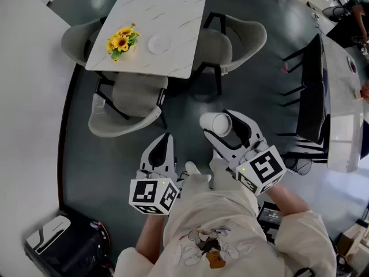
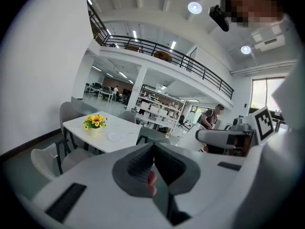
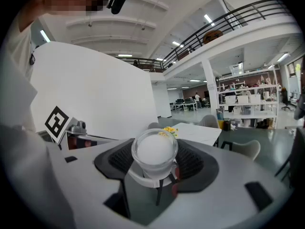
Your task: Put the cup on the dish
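The right gripper (image 1: 226,129) is clenched on a pale, frosted-looking cup (image 3: 154,150), its jaws spread wide around the cup's body. The cup lies on its side in that grip, its long axis running roughly along the gripper's own line, not upright. One round end faces back at the right gripper view's camera, and whether that end is the mouth or the base cannot be told. The small white dish (image 1: 159,43) sits on the white marbled worktop (image 1: 173,16) in the upper middle of the head view, up and to the left of the cup and well apart from it. A grey chair (image 1: 124,105) and a stretch of dark floor (image 1: 190,120) lie between them. The left gripper (image 1: 161,149) is clenched with nothing between its jaws. It hangs almost straight below the dish in the frame, but the right one carries the cup, so the move is judged to be its work: forward, leftward, and the cup turned upright. A bunch of sunflowers (image 1: 121,40) stands just left of the dish. The room is a large open hall with a railed upper gallery, and a second long white table (image 1: 346,97) stands at the right edge.
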